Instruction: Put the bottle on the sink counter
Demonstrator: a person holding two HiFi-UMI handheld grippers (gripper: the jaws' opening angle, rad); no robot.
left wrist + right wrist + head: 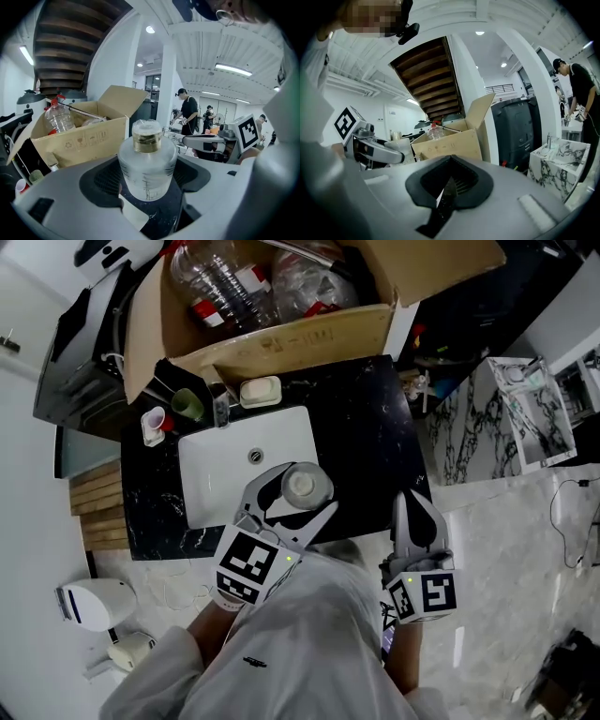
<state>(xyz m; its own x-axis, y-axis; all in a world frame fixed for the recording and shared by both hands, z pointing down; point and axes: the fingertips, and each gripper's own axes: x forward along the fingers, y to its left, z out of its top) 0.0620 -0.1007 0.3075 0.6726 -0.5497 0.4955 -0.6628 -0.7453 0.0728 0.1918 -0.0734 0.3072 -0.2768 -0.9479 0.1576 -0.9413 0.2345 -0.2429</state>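
Frosted glass bottle (305, 486) with a gold collar and a clear cap stands upright between the jaws of the left gripper (295, 495), which are clamped on its body from both sides. In the left gripper view the bottle (146, 164) fills the gap of the left gripper (146, 182), with the dark pads pressed against its flanks. Seen from the head view, the bottle sits over the 5 o'clock corner of the white basin (216, 465), at the front edge of the black marble sink counter (366, 427). Whether its base touches the surface cannot be determined. The right gripper (412, 501) is held off the counter's 5 o'clock corner, well apart from the bottle. In the right gripper view the right gripper (449, 185) has its jaws closed together with nothing between them. At 12 o'clock on the counter, behind the basin, an open cardboard box (281, 348) holds clear plastic bottles (220, 282) with red labels. Between box and basin lie a cream soap dish (260, 391), a faucet (218, 399), a green cup (187, 405) and, further toward 10 o'clock, a white cup (155, 426). The basin drain (255, 456) lies at 11 o'clock from the bottle. A marble-patterned stand (525, 413) is at 3 o'clock, off the counter. The same cardboard box (84, 140) appears at 10 o'clock in the left gripper view, and people (187, 110) stand in the far background there.
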